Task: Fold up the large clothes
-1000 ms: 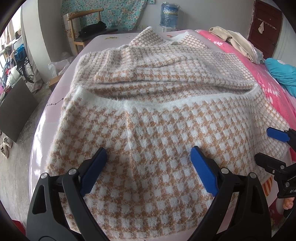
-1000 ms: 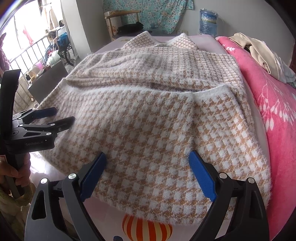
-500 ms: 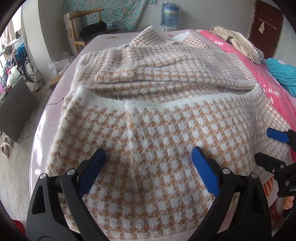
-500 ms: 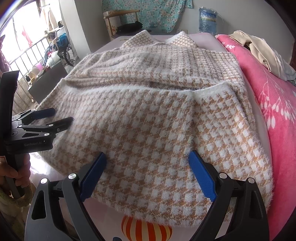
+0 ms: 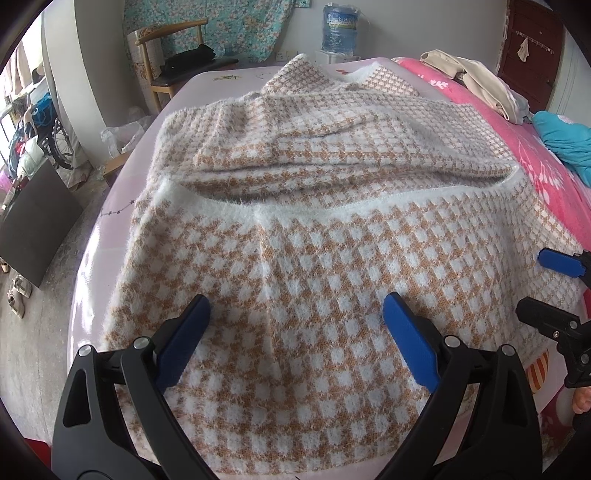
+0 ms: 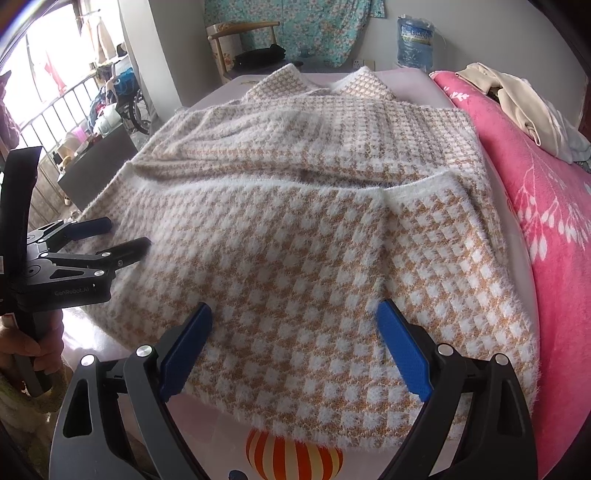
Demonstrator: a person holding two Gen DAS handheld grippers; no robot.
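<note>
- Sweater (image 5: 314, 266): fuzzy knit cloth, tan-and-white check, hairy matt nap; plain white ribbed hem.
- Bed sheet (image 5: 96, 254): smooth pale lilac cloth with a slight sheen.
- Pink blanket (image 6: 554, 206): soft plush cloth, matt, white leaf print.
- Left tongs (image 5: 295, 332) and right tongs (image 6: 293, 334): matt black plastic arms, bright metal rivets, blue textured pads (image 5: 410, 343).
- Chair (image 5: 168, 40): bare wood, smooth.
- Water jug (image 6: 415, 42): glossy translucent blue plastic.

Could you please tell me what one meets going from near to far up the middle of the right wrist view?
Orange-and-white striped balloon print → tan-and-white checked fuzzy knit garment → lilac bedsheet → floral turquoise wall cloth.
</note>
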